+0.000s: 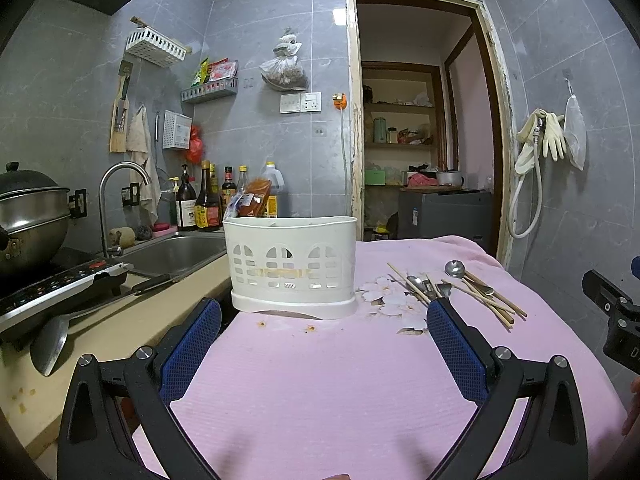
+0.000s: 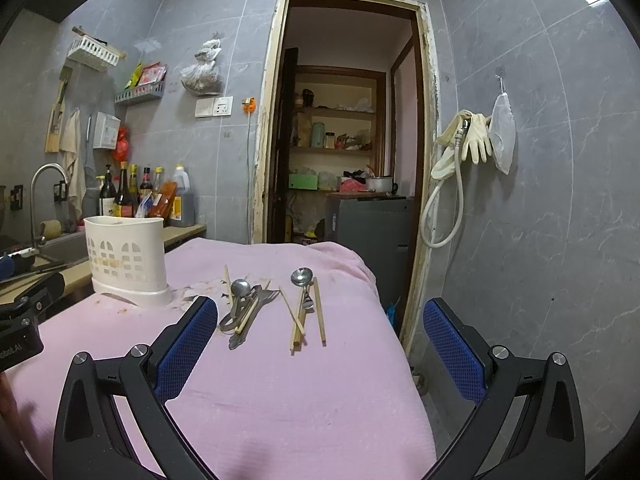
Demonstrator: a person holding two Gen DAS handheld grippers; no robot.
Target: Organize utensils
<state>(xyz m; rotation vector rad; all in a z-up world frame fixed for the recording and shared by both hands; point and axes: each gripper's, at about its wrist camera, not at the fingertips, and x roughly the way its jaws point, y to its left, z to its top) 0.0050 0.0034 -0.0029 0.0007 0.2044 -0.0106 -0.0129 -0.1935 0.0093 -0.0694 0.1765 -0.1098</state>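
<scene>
A white slotted utensil holder (image 1: 291, 266) stands on the pink cloth, straight ahead of my left gripper (image 1: 324, 318); it shows at the left in the right wrist view (image 2: 128, 266). Metal spoons (image 2: 302, 280), a fork (image 2: 266, 298) and several wooden chopsticks (image 2: 319, 312) lie loose on the cloth ahead of my right gripper (image 2: 320, 316); they show at the right in the left wrist view (image 1: 456, 286). Both grippers are open and empty, a little above the cloth.
The pink cloth (image 2: 280, 392) covers a table that ends at the right near a doorway (image 2: 344, 120). A sink (image 1: 176, 252), bottles (image 1: 204, 204), a pot (image 1: 32, 216) and a spatula (image 1: 52, 344) are on the counter at the left.
</scene>
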